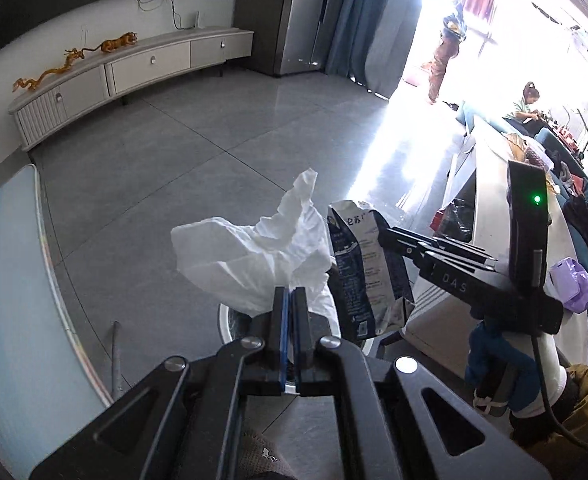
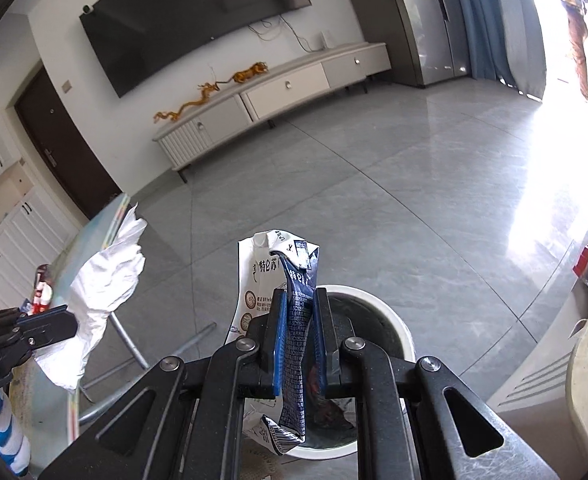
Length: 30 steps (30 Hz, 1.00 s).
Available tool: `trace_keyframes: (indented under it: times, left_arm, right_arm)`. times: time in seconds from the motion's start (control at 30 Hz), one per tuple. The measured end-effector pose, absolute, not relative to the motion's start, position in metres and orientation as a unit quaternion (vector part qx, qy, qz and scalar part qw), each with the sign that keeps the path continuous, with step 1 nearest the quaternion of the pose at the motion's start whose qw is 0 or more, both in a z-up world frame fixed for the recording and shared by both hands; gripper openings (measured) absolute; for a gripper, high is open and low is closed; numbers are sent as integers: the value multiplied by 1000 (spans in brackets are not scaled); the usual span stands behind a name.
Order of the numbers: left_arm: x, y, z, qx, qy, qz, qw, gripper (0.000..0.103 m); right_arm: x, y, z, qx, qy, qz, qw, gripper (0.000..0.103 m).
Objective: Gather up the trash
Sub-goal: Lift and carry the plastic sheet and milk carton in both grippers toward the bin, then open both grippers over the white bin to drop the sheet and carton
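Left gripper (image 1: 290, 300): jaws pinched fully together on a crumpled white tissue (image 1: 254, 252), carried in the air just above the near rim of the bin.
Right gripper (image 2: 297, 320): clamped narrow on a flattened blue-and-white milk carton (image 2: 294, 320), hanging over the bin's mouth.
Bin (image 2: 389, 316): round, white-rimmed, on the grey floor directly below both loads; some scrap seems to lie inside.
Progress: both pieces picked up, neither dropped yet; release into the bin remains.
Far: TV cabinet (image 2: 286, 88) along the wall; no further litter visible on the floor.

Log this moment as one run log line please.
left gripper: shut on tissue | right gripper: shut on milk carton | both above trash bin
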<state>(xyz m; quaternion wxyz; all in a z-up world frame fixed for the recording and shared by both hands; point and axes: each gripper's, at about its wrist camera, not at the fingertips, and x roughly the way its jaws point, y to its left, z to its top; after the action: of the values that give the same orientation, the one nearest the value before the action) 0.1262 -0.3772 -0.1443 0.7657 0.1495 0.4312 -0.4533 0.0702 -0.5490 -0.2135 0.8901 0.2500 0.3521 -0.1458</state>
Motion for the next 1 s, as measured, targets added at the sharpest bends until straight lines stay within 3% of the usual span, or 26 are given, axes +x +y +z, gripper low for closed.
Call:
trace_keyframes:
  times: [0.37, 0.4, 0.43, 0.5, 1.0]
  left_arm:
    - [155, -432, -178, 126, 486, -465, 729, 6]
    - [157, -433, -179, 123, 488, -464, 729, 11]
    - [158, -432, -178, 121, 489, -462, 730, 26]
    - [159, -435, -176, 115, 485, -459, 736, 40]
    - [140, -381, -126, 80, 434, -446, 778, 40]
  right_arm:
    - [87, -562, -256, 256, 393, -155, 869, 14]
    - [88, -562, -258, 257, 395, -155, 868, 17]
    - [88, -562, -259, 258, 397, -156, 867, 20]
    - [86, -562, -261, 260, 399, -158, 865, 34]
    - [53, -544, -221, 251, 366, -175, 879, 41]
